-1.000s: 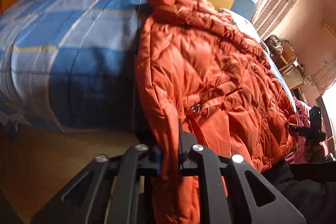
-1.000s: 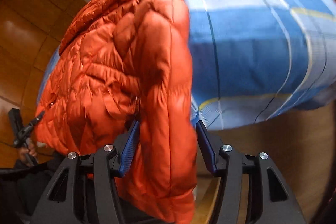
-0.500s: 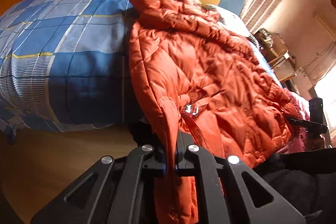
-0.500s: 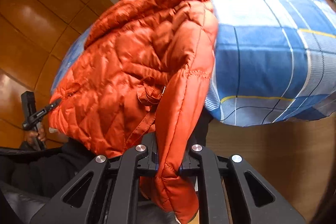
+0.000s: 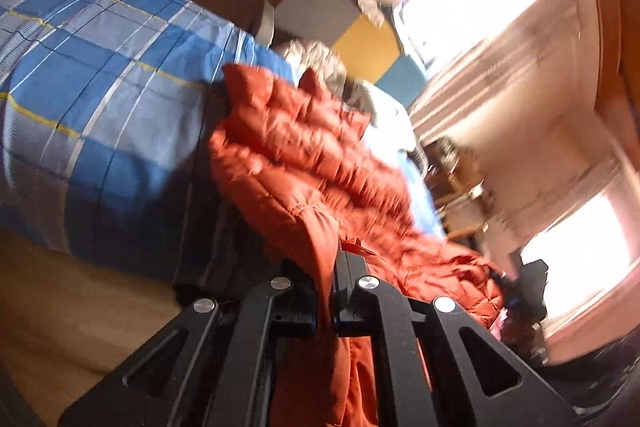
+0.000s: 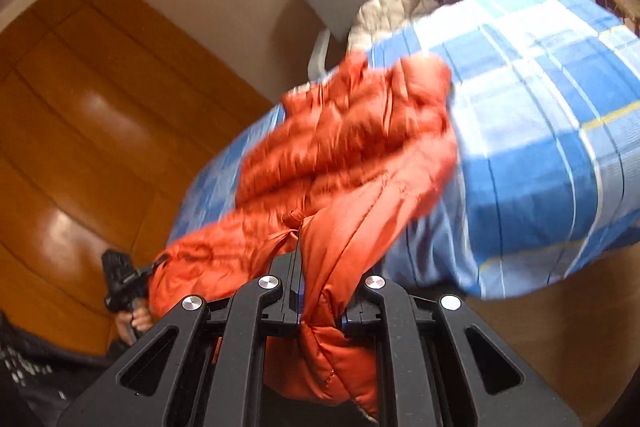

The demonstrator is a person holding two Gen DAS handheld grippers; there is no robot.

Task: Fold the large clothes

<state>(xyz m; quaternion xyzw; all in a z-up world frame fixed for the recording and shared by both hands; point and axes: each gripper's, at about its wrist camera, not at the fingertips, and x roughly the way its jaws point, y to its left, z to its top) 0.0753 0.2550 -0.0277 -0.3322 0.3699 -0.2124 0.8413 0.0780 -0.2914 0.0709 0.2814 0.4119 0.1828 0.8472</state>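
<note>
Each hand-held gripper, left (image 5: pixel 329 301) and right (image 6: pixel 320 301), is clamped on the orange jacket's (image 5: pixel 304 163) hem, which folds best carried evenly toward the collar over the bed (image 5: pixel 100 99).

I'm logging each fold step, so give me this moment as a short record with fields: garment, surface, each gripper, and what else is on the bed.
garment: orange puffer jacket, quilted, lying partly on the bed, near edge lifted
surface: bed with blue plaid cover
left gripper: shut on a fold of the jacket's edge
right gripper: shut on a bunched jacket edge; fabric hangs below the jaws
also on bed: grey garment behind the jacket
image quality: both views motion-blurred
</note>
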